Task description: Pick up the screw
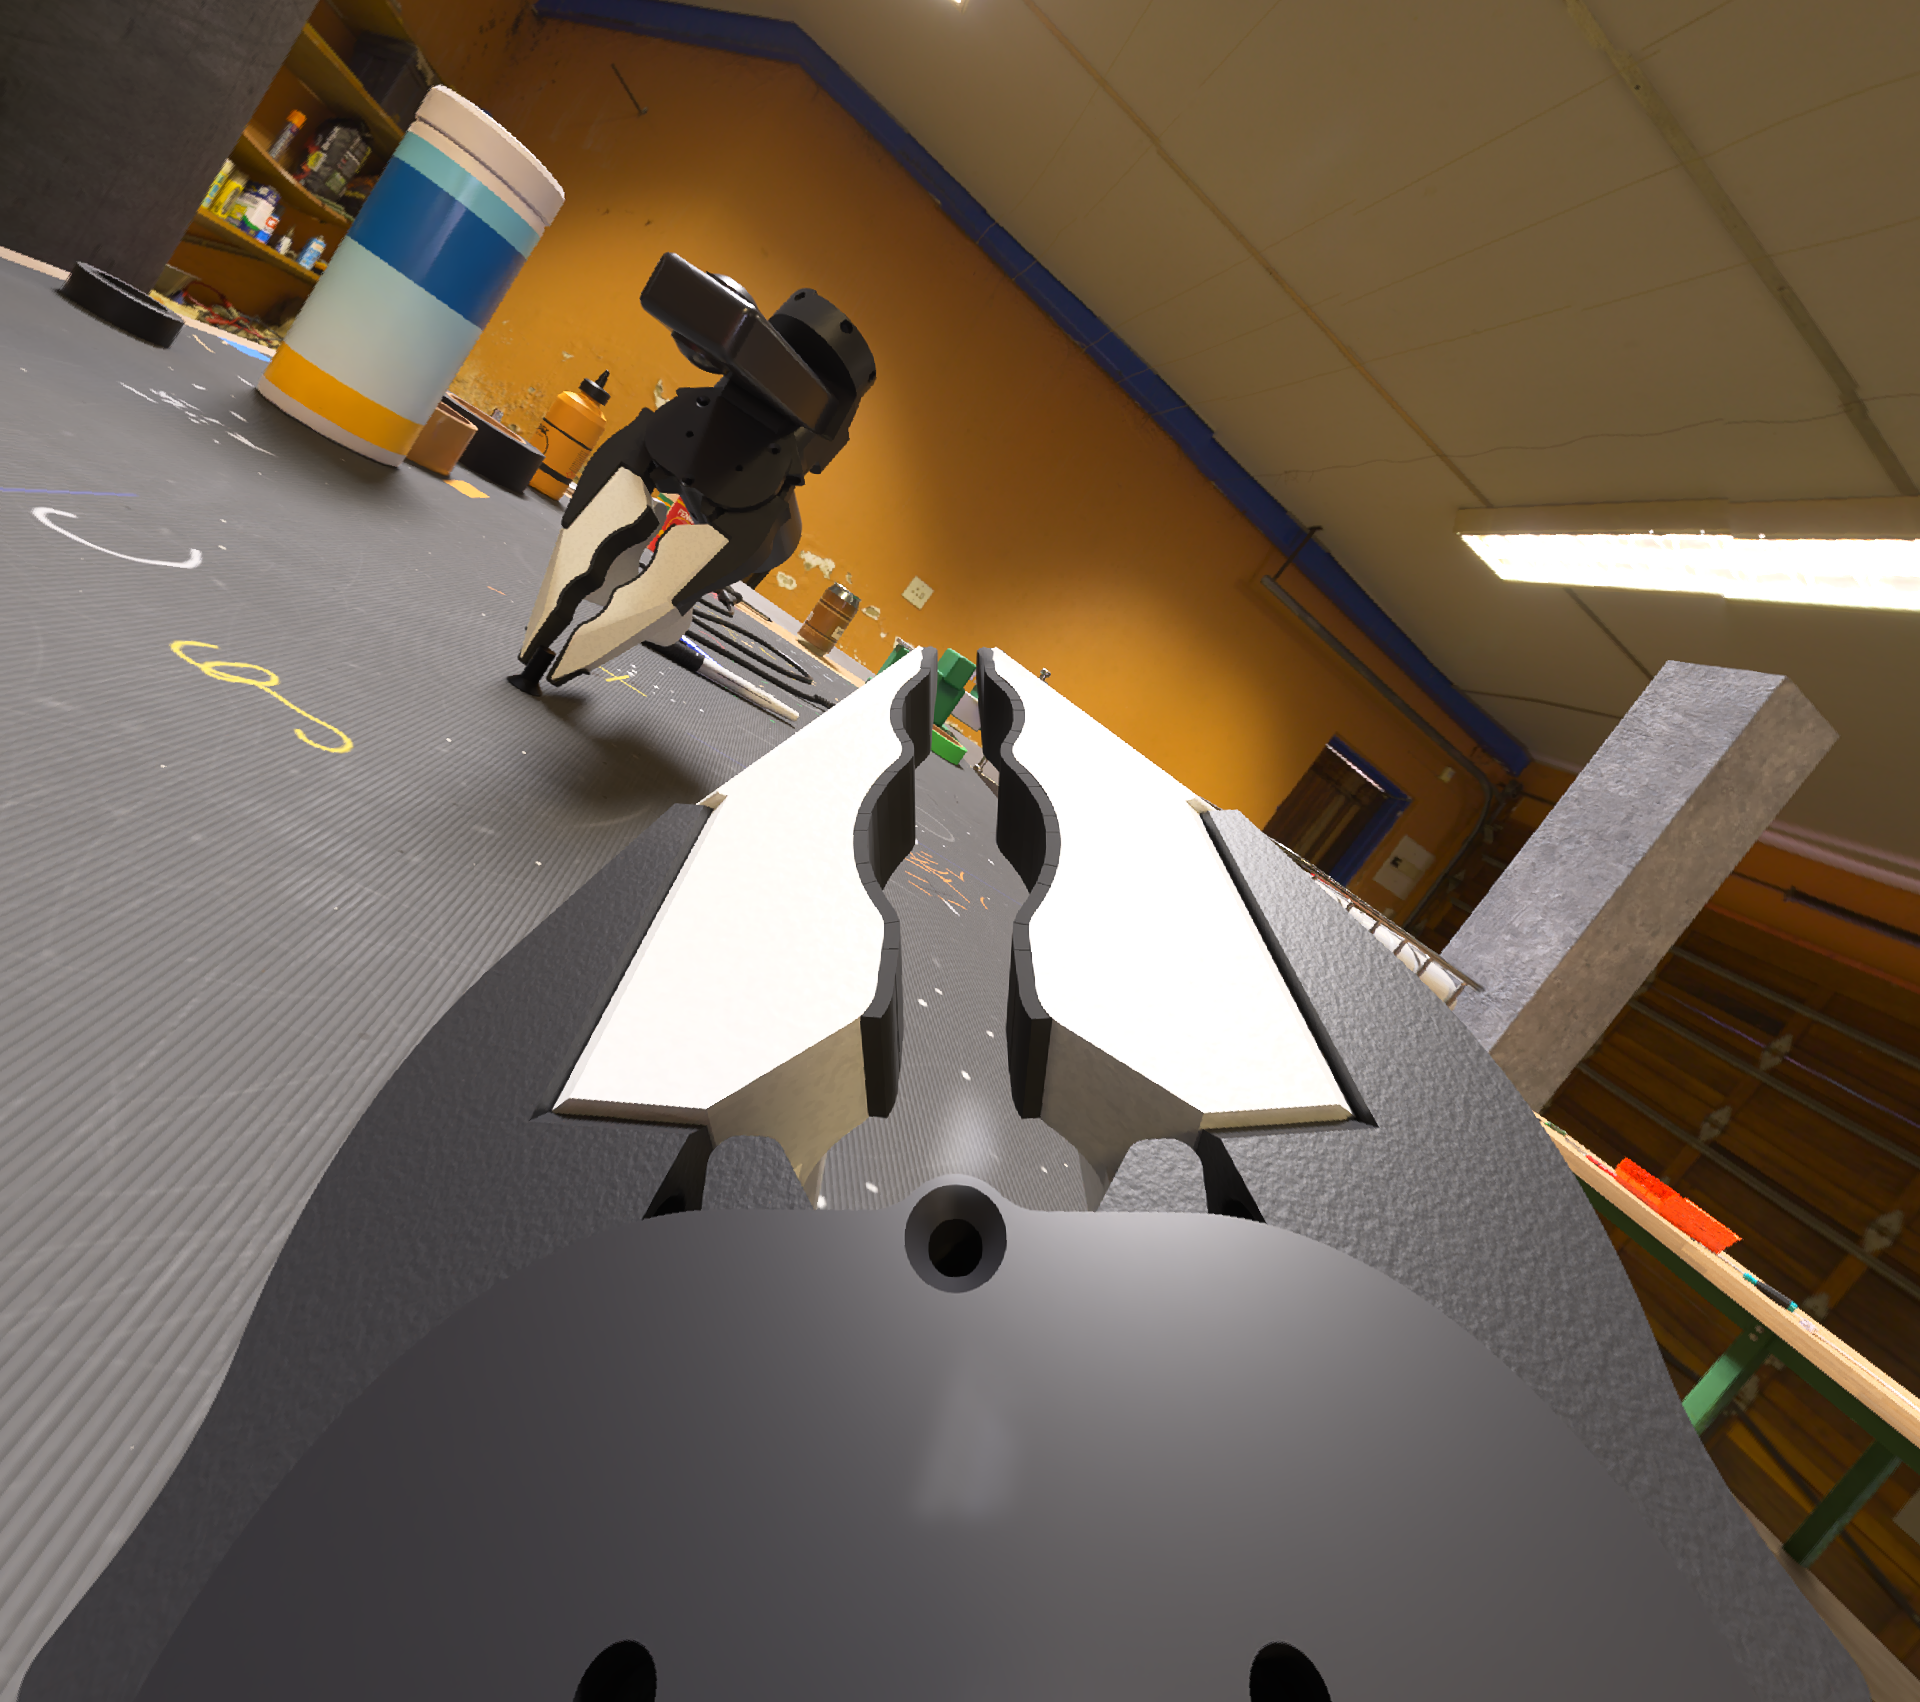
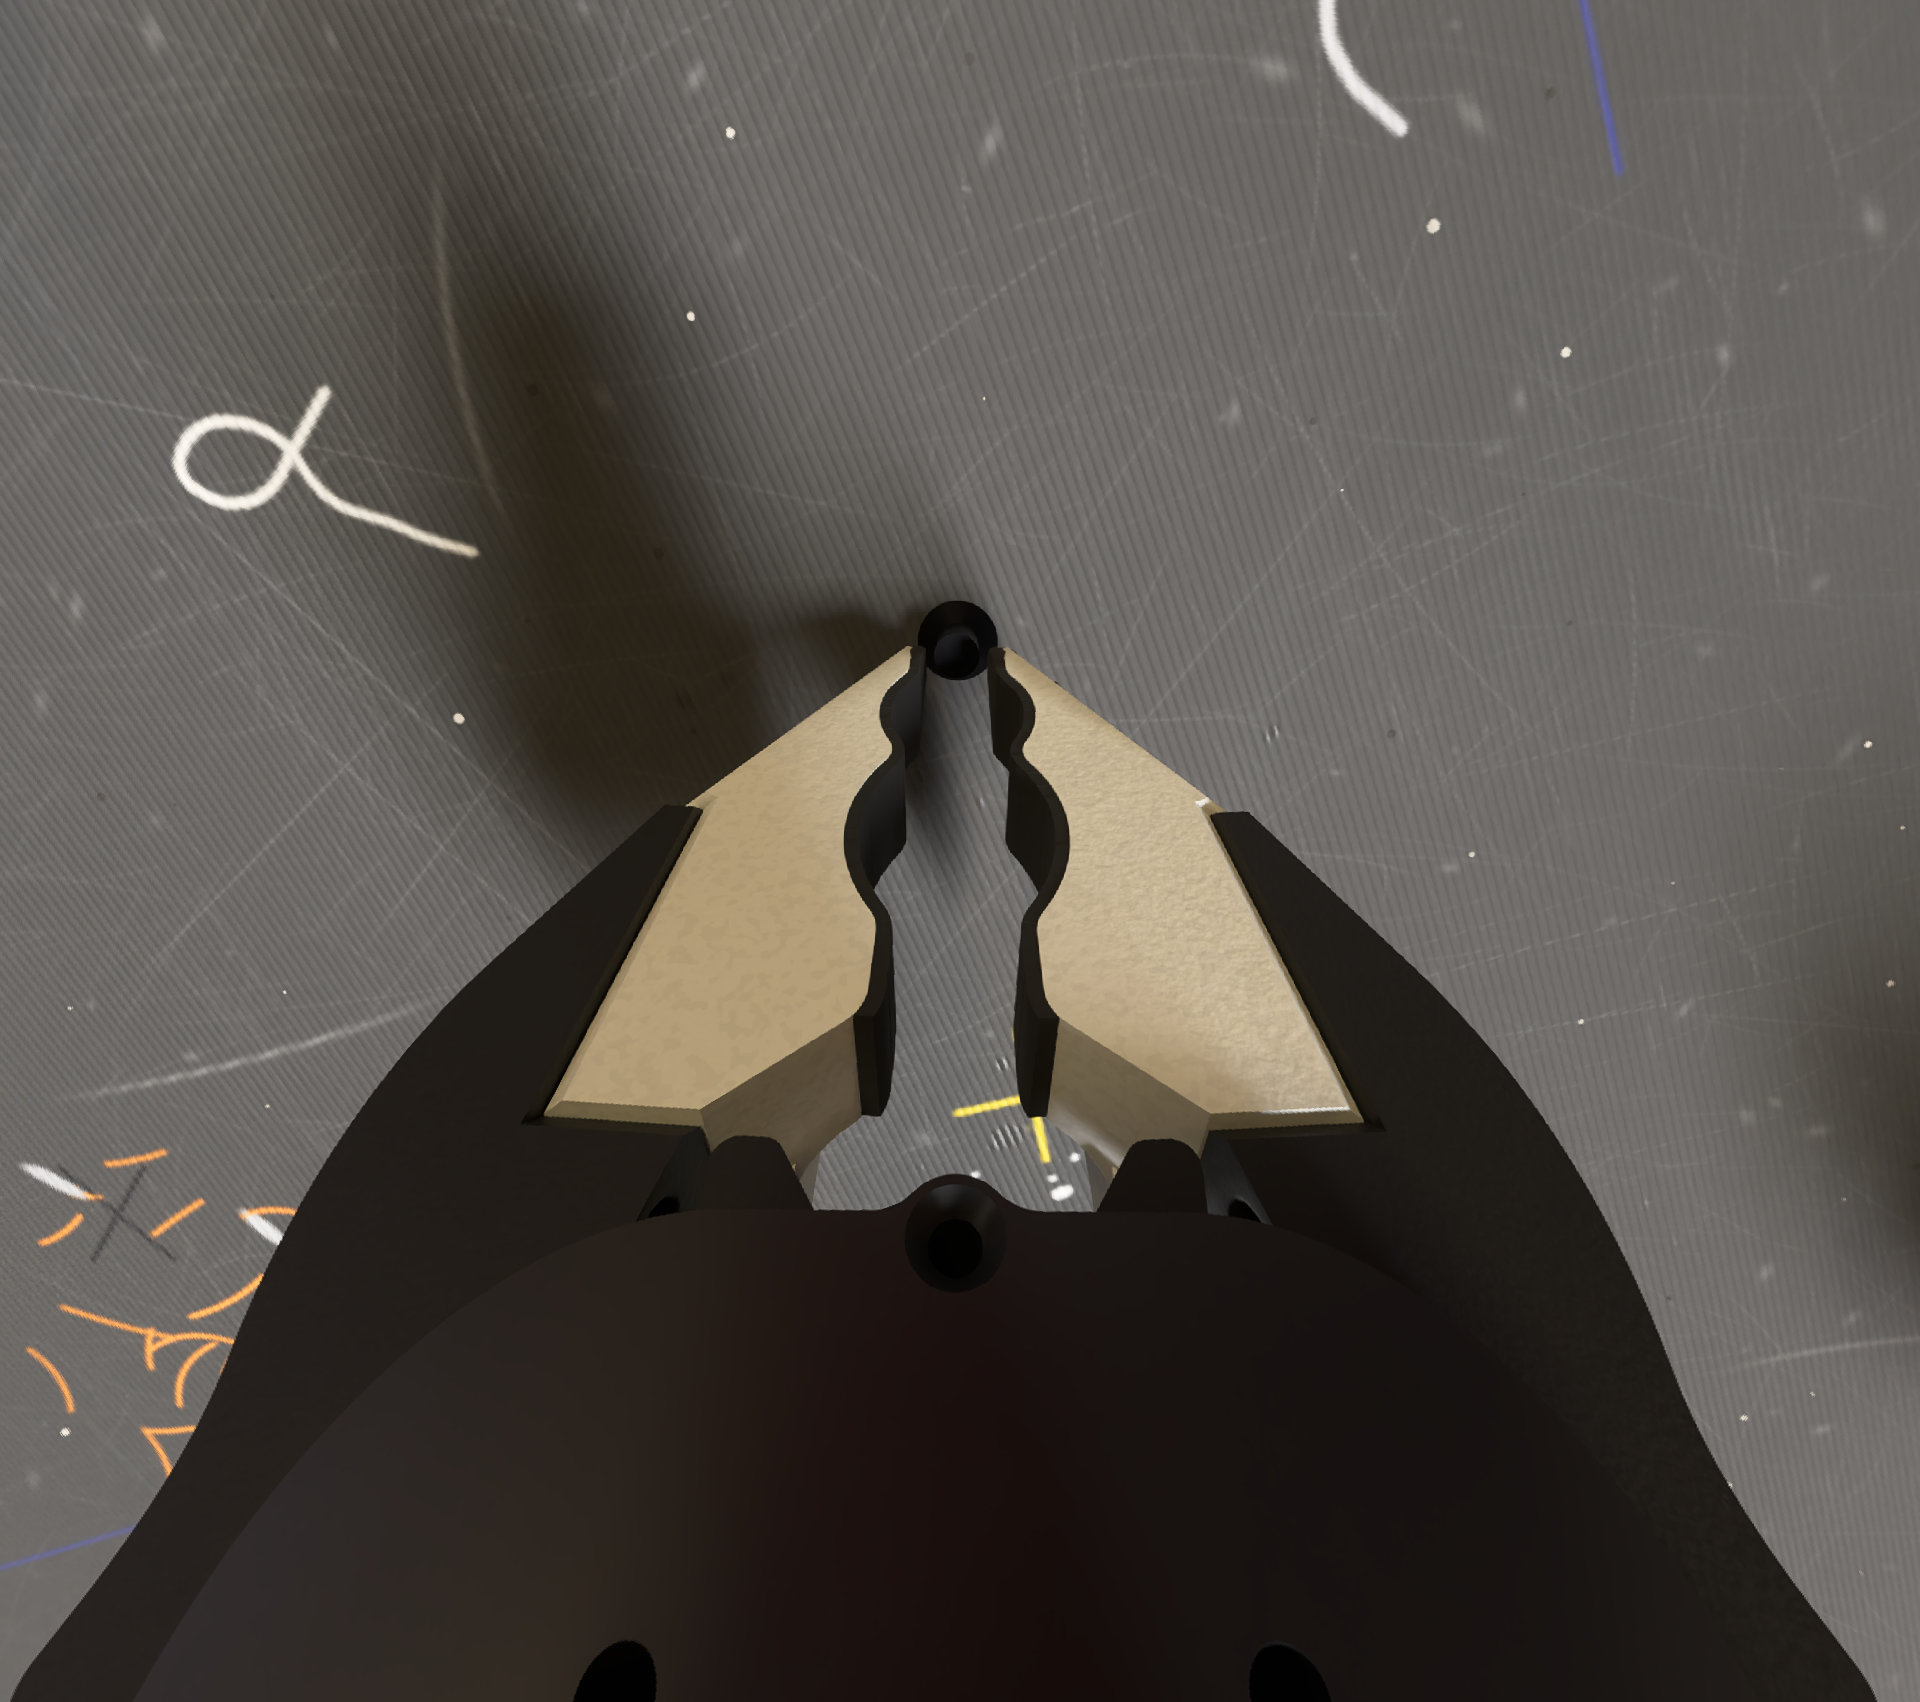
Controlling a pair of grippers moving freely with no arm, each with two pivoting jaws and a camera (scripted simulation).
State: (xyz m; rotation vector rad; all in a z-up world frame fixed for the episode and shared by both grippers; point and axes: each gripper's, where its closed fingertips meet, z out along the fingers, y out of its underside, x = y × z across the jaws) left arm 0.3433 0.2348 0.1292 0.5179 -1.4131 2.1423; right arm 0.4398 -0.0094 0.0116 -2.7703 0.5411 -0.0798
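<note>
Right fingers [image 2: 920, 665]: narrow, tips pinching the black screw [image 2: 954, 639] at its head; the right gripper [image 2: 954, 663] points steeply down at the worktop [image 2: 1247, 457].
Screw position: upright between the fingertips; in the left wrist view its lower end [image 1: 527, 678] touches or sits just above the worktop, and I cannot tell which.
Grip quality: only the very tips bear on it, so the hold looks marginal.
Step in hand: judged as grasp closed, lift about to start.
How to do it well: raise straight up and slowly, keep the squeeze constant, avoid tilting, since a round head at the tips could pivot or slip out.
Left fingers [image 1: 904, 696]: narrow gap, nothing between them; the left gripper [image 1: 951, 678] hangs low over the worktop, well apart from the screw.
Surroundings: striped canister [image 1: 410, 281] and an orange bottle [image 1: 574, 421] stand beyond the right gripper.
Hidden: the screw's shaft is covered by the fingers in the right wrist view; thread and length unreadable.
Hard to make out: small items behind the right gripper, too small to identify.
</note>
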